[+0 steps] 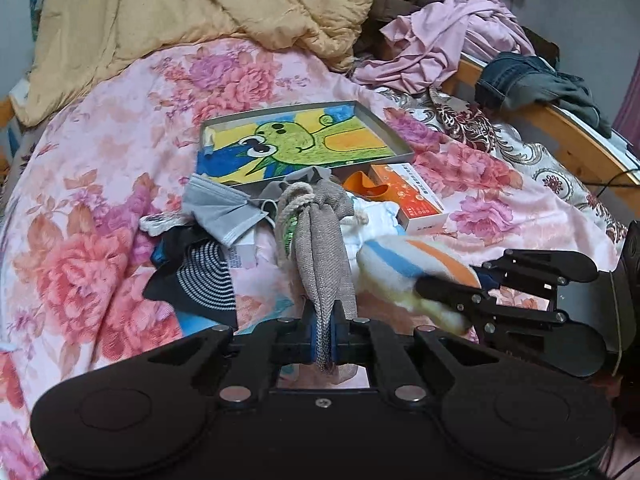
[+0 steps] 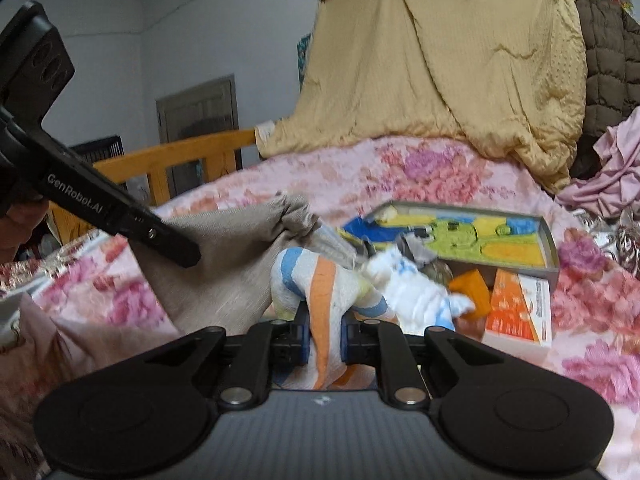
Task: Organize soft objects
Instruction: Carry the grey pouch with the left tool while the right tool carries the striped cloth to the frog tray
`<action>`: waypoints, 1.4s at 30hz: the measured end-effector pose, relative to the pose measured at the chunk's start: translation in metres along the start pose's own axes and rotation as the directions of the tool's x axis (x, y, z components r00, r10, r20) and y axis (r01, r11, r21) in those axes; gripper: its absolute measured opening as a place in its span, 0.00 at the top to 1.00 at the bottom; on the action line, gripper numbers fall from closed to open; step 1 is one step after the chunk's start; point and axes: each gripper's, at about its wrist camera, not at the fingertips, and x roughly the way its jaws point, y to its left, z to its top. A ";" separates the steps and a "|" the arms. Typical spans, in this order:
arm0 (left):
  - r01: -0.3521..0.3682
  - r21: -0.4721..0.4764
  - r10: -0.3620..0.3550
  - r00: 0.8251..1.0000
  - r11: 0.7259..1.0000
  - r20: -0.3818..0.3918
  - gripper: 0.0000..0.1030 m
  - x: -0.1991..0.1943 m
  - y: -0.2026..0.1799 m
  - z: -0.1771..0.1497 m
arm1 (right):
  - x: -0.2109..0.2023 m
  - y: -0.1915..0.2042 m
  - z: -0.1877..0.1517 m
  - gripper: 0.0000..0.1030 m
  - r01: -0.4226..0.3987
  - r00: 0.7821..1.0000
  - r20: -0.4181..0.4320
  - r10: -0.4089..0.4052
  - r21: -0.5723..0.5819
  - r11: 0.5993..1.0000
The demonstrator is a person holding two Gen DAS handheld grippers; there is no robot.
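My left gripper (image 1: 325,338) is shut on a beige-grey drawstring cloth bag (image 1: 326,240) and holds it up over a pile of soft things on the bed. The bag also shows in the right wrist view (image 2: 228,256), with the left gripper (image 2: 180,250) against it. My right gripper (image 2: 325,338) is shut on a white sock with blue and orange stripes (image 2: 320,284). In the left wrist view the sock (image 1: 412,268) is just right of the bag, held by the right gripper (image 1: 436,292). The pile holds a grey face mask (image 1: 224,208), a black-and-white striped sock (image 1: 206,276) and white cloth (image 1: 380,220).
A grey tray with a green cartoon drawing (image 1: 304,140) lies behind the pile, with an orange-and-white box (image 1: 412,196) beside it. A yellow quilt (image 1: 180,12) and pink clothes (image 1: 452,36) are heaped at the back. A wooden bed rail (image 1: 560,128) runs along the right.
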 end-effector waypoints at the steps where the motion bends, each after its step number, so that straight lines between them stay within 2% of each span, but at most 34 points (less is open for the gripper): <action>1: -0.005 -0.001 0.005 1.000 1.000 -0.005 0.95 -0.004 0.000 0.002 | 0.001 -0.001 0.003 0.85 -0.001 1.000 0.002 0.001 0.000 1.000; 5: -0.029 -0.028 0.027 0.998 0.999 -0.060 0.95 -0.013 0.001 0.016 | 0.011 -0.009 0.009 0.85 -0.015 1.000 0.000 0.015 0.023 1.000; 8: -0.046 0.005 0.047 0.995 0.999 -0.090 0.95 -0.012 -0.003 0.023 | 0.017 -0.013 0.013 0.85 -0.015 1.000 0.016 0.015 0.021 1.000; 11: -0.064 0.015 0.065 0.996 0.998 -0.065 0.95 -0.005 -0.004 0.027 | 0.022 -0.021 0.023 0.85 -0.013 0.999 0.047 0.012 0.022 1.000; 15: -0.066 -0.054 0.065 0.998 0.996 -0.020 0.95 0.009 0.004 0.045 | 0.041 -0.039 0.046 0.85 0.010 0.995 0.101 -0.010 0.004 1.000; 20: -0.080 -0.176 0.089 0.995 0.981 0.041 0.95 0.037 0.020 0.076 | 0.079 -0.070 0.069 0.85 0.025 0.989 0.148 -0.024 -0.001 1.000; 25: -0.087 -0.198 0.113 0.986 0.976 0.123 0.95 0.068 0.029 0.110 | 0.113 -0.109 0.072 0.85 0.046 0.985 0.167 -0.052 0.039 0.998; 32: -0.049 -0.265 0.106 0.972 0.963 0.209 0.95 0.131 0.037 0.150 | 0.141 -0.174 0.075 0.85 0.126 0.975 0.164 -0.149 0.142 0.982; 36: -0.023 -0.302 0.097 0.968 0.953 0.232 0.95 0.179 0.030 0.170 | 0.151 -0.212 0.072 0.85 0.178 0.969 0.135 -0.209 0.208 0.962; 42: -0.005 -0.302 0.074 0.973 0.953 0.217 0.95 0.245 0.009 0.191 | 0.166 -0.254 0.068 0.84 0.179 0.971 0.106 -0.214 0.270 0.946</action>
